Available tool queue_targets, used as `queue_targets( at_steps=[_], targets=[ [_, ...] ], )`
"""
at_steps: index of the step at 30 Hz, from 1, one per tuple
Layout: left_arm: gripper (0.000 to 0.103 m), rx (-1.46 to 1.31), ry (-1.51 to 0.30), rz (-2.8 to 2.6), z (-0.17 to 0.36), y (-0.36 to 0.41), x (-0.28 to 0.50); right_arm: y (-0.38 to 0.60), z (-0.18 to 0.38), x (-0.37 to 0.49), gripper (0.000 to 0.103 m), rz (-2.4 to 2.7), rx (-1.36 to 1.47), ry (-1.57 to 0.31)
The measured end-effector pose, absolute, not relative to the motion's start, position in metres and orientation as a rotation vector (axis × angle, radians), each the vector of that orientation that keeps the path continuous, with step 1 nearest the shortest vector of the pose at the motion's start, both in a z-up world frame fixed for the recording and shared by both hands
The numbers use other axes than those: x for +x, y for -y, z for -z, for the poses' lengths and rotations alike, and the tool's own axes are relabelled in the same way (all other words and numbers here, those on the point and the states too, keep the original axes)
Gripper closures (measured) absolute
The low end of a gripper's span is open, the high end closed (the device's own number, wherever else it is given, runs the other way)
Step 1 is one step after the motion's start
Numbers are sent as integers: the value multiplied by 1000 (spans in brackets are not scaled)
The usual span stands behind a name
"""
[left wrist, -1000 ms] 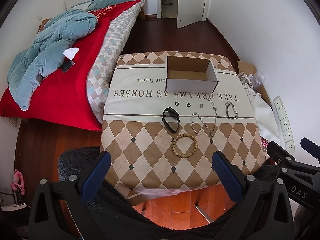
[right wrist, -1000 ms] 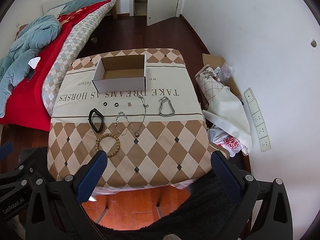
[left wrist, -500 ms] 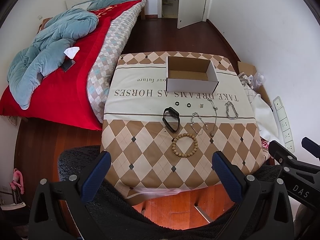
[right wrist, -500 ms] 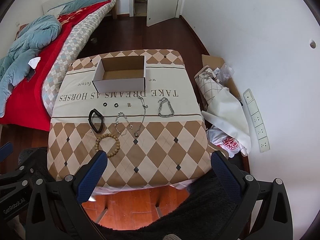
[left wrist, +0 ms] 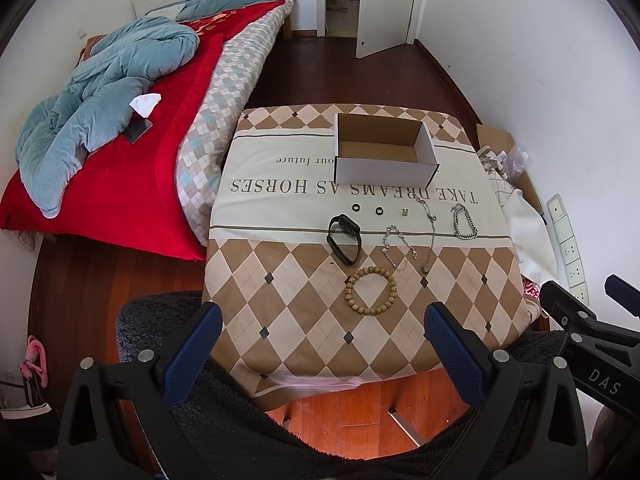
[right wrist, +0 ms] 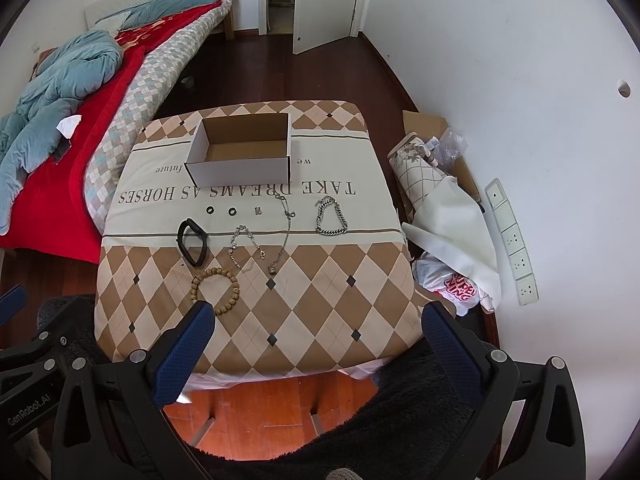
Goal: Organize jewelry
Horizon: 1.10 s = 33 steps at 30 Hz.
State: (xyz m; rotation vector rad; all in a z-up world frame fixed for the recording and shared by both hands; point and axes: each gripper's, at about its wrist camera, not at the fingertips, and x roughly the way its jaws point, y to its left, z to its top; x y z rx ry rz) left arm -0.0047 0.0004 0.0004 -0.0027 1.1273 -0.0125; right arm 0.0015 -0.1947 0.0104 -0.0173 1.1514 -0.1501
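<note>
Nothing is seen to have moved since a second ago: both tools, left [left wrist: 322, 346] and right [right wrist: 318, 344], are held spread apart and empty short of the tabletop [left wrist: 304, 320], where jewelry like the bead bracelet [left wrist: 370, 290] is laid out before the empty box [left wrist: 382, 156], presumably for sorting.

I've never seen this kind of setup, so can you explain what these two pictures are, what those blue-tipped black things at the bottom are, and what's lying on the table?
Each picture comes from a wide-angle camera on a hand-held gripper, looking forward along its two blue-padded fingers. One shows the left gripper, the other the right gripper. Both are open and hold nothing. Ahead is a table under a checked cloth. On it sit an empty box, a bead bracelet, a black band, two small black rings, two thin chains and a chunky silver bracelet. A bed stands to the left.
</note>
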Motion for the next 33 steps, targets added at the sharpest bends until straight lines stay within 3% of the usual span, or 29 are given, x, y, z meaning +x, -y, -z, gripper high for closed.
queue_targets(
  at_steps=[11,20,27,33],
  targets=[
    [0,8,-1142,-1,9,-4,4,204,-12,6,0,167,-3,-1136],
    [0,141,-1172,-65,73,8,57,236,44,37,0,228,42,-1153],
    [0,213,-1291,-5,143,33,82,261,107,62,21,256,102,-1222],
    [0,237,-1409,25,196,42,93,274,141,65,22,269,173,-1264]
  ],
)
